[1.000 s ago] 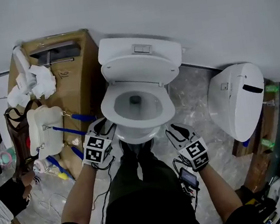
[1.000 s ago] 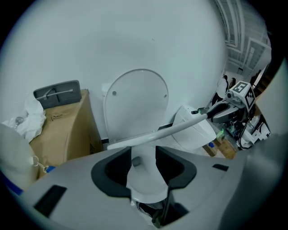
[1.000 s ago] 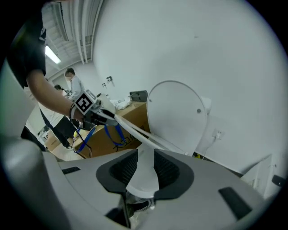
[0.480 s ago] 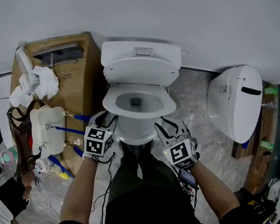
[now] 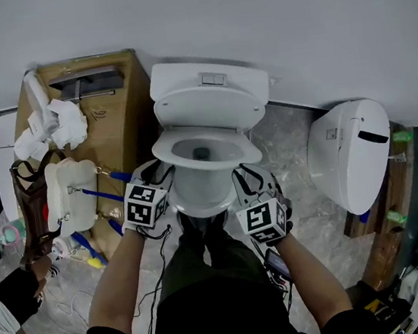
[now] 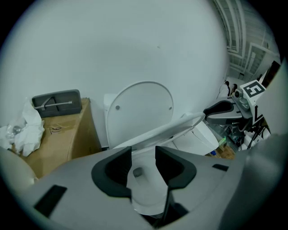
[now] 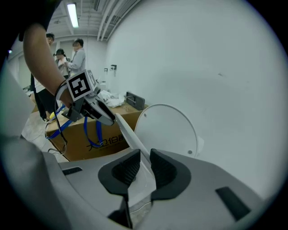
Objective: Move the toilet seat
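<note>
toilet seat (image 6: 171, 128): front raised off bowl (image 5: 197, 195), lying across both tips, hinge beyond at lid (image 6: 139, 110) | right hand-held gripper (image 7: 145, 158): jaws just closing, right rim pinched between | left hand-held gripper (image 6: 144, 155): jaws apart, left rim at tips

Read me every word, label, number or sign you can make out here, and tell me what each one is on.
No text here reads clearly.
Cardboard box: dark printed characters on its side, too blurred to read.
Its top: a small dark mark, too small to read.
Left marker cube and right marker cube: black-and-white square patterns, no words.
</note>
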A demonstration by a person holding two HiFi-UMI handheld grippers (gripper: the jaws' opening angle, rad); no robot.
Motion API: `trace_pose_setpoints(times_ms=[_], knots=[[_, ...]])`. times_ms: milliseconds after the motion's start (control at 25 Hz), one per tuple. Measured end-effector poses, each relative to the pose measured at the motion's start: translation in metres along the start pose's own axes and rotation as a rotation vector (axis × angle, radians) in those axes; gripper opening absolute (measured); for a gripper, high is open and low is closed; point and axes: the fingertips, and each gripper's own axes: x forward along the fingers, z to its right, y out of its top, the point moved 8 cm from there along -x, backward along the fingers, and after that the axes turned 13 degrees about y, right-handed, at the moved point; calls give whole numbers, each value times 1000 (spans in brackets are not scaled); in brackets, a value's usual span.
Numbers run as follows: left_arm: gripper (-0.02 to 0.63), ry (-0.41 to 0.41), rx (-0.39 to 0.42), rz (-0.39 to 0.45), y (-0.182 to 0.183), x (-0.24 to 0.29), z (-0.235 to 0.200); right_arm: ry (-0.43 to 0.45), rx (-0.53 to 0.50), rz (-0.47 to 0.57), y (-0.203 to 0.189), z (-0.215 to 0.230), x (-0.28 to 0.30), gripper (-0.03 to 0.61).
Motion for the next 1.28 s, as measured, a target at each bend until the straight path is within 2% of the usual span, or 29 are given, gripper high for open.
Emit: trace_pose_setpoints(times_ms=[320, 520, 800, 960, 1280], knots=[[174, 25, -10, 26, 13, -1, -6, -8, 48, 19, 9, 14, 3, 94], [173, 52, -33, 83, 24, -19, -8, -10, 81, 34, 12, 20, 3, 94], [163, 69, 69, 183, 60, -36, 18, -24, 100, 55, 19, 33, 6, 94], [103, 81, 110, 190, 72, -26, 32, -29, 112, 63, 23, 38, 7, 94], [103, 90, 130, 188, 79, -15, 39, -38, 138, 78, 30, 50, 10, 94]])
